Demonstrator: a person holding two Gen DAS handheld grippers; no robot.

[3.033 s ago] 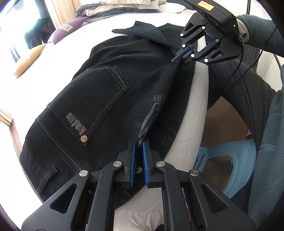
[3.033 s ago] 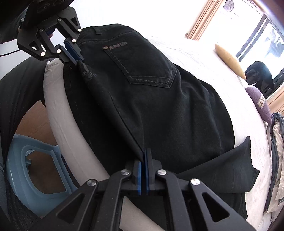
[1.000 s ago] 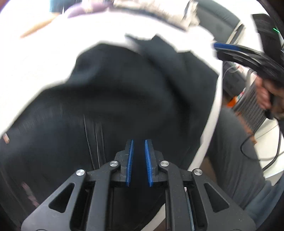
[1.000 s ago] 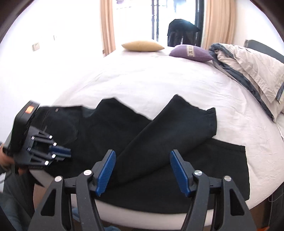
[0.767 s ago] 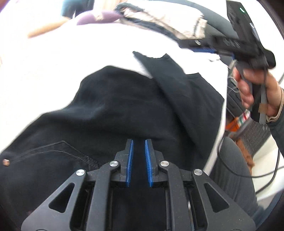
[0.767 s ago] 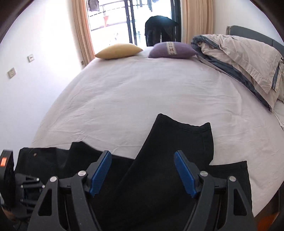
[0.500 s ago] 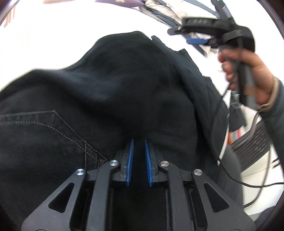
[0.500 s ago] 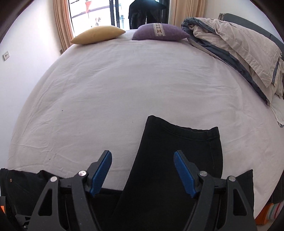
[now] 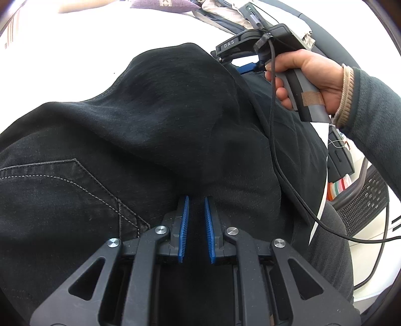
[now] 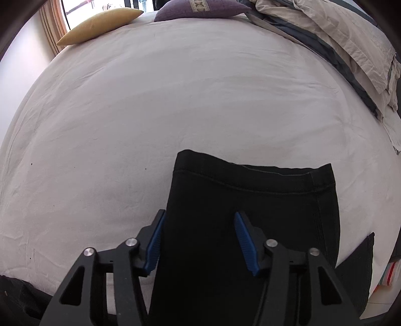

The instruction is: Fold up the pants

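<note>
Bed (image 10: 175, 105): white sheet fills most of the right wrist view, from 9 o'clock across to 3 o'clock.
Pants (image 9: 155, 130): black, spread on the bed's near edge; they fill the left wrist view from 9 o'clock to 4 o'clock, with a stitched back pocket (image 9: 62, 190) at 8 o'clock. In the right wrist view one leg (image 10: 250, 213) runs up from 6 o'clock and its hem ends near the centre.
Bedding (image 10: 338, 37): crumpled beige and grey pile at 1 to 2 o'clock in the right wrist view.
Pillows: a yellow pillow (image 10: 100, 21) at 11 o'clock and a purple pillow (image 10: 200, 8) at 12 o'clock, side by side at the far edge of the bed.
Person: right hand (image 9: 308, 77) at 2 o'clock in the left wrist view, in a dark sleeve (image 9: 376, 115), wrapped round a grey handle.
Right gripper (image 10: 199, 240): blue fingers (image 10: 244, 238) are apart and closing, astride the pant leg at 6 o'clock; pads not pressing the cloth.
Left gripper (image 9: 195, 225): blue fingers (image 9: 184, 225) nearly together at 6 o'clock, low over the seat of the pants; whether cloth is pinched between them cannot be told.
</note>
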